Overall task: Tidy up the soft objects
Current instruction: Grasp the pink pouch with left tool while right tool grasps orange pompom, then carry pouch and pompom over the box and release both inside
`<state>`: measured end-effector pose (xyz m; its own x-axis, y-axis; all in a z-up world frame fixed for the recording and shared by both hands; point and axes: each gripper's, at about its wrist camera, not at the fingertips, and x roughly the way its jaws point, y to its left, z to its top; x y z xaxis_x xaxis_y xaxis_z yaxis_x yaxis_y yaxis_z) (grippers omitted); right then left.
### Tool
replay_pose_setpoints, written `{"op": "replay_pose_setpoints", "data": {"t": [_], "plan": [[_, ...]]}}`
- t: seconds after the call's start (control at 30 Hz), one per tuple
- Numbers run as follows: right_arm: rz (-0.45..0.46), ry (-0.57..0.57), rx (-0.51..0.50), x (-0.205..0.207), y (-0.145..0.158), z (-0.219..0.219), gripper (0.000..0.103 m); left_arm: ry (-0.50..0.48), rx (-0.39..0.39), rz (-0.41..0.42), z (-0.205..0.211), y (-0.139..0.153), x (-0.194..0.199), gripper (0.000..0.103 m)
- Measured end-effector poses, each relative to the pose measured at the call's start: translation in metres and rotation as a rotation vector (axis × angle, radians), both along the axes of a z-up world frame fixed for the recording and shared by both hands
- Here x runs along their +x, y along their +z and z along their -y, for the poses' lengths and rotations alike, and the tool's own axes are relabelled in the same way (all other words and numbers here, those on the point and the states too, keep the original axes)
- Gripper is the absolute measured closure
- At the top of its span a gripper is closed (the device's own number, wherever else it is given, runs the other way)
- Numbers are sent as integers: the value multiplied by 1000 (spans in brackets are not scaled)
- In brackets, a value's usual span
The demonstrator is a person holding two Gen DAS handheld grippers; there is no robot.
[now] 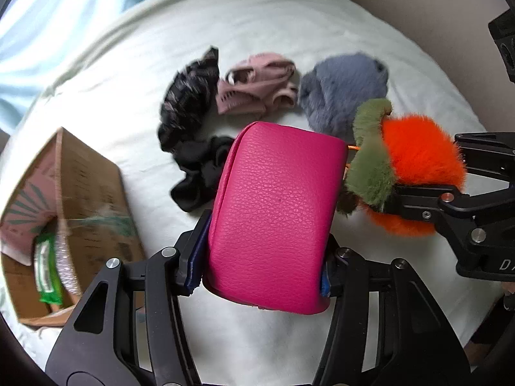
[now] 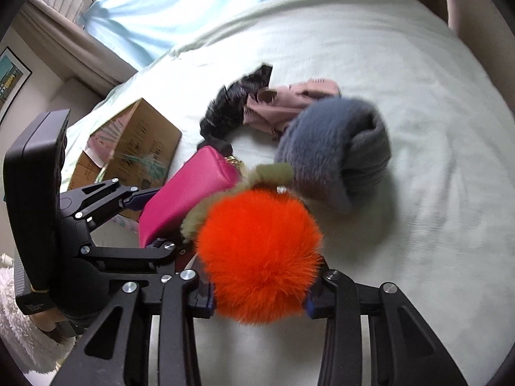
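Observation:
My left gripper [image 1: 260, 257] is shut on a bright pink leather pouch [image 1: 276, 212], held above the pale bed sheet [image 1: 257, 25]. Just to its right, my right gripper [image 1: 444, 173] is shut on an orange fur pom-pom [image 1: 421, 160] with an olive-green furry piece [image 1: 370, 167] attached. In the right wrist view the pom-pom [image 2: 260, 251] fills the space between the right gripper's [image 2: 259, 300] fingers. The pouch [image 2: 190, 189] shows to its left in the left gripper [image 2: 154, 222]. A grey-blue furry item [image 1: 341, 93], a dusty pink cloth [image 1: 257, 87] and black scrunchies [image 1: 190, 103] lie on the sheet.
An open cardboard box [image 1: 90, 193] stands on the bed at the left, with a green packet [image 1: 46, 267] and something glittery inside. Light blue curtains [image 2: 154, 6] hang behind the bed. Bare sheet [image 2: 418, 193] stretches to the right of the grey-blue item [image 2: 334, 157].

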<state>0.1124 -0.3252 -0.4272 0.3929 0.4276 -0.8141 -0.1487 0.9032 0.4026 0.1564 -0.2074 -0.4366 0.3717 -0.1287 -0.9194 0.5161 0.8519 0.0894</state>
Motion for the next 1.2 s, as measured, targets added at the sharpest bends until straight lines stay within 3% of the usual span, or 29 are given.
{"op": "replay_pose_setpoints", "data": {"t": [0.17,0.4,0.73,1.0,1.2], "plan": [[39,-21,-3,-12,39,4,68,19,-27,37,1,47,-4,54],[122,-52,-30,-31,119,5,68,108,-105,92,-18,127,-23,54],[228,-73,-86,-39,219,-27,68,256,-179,168,-89,225,-40,54],[222,-106,-87,-34,259,-91,68,356,-198,182,-176,263,-45,54],[214,-111,-95,-19,263,-156,68,402,-176,153,-259,263,-35,54]]}}
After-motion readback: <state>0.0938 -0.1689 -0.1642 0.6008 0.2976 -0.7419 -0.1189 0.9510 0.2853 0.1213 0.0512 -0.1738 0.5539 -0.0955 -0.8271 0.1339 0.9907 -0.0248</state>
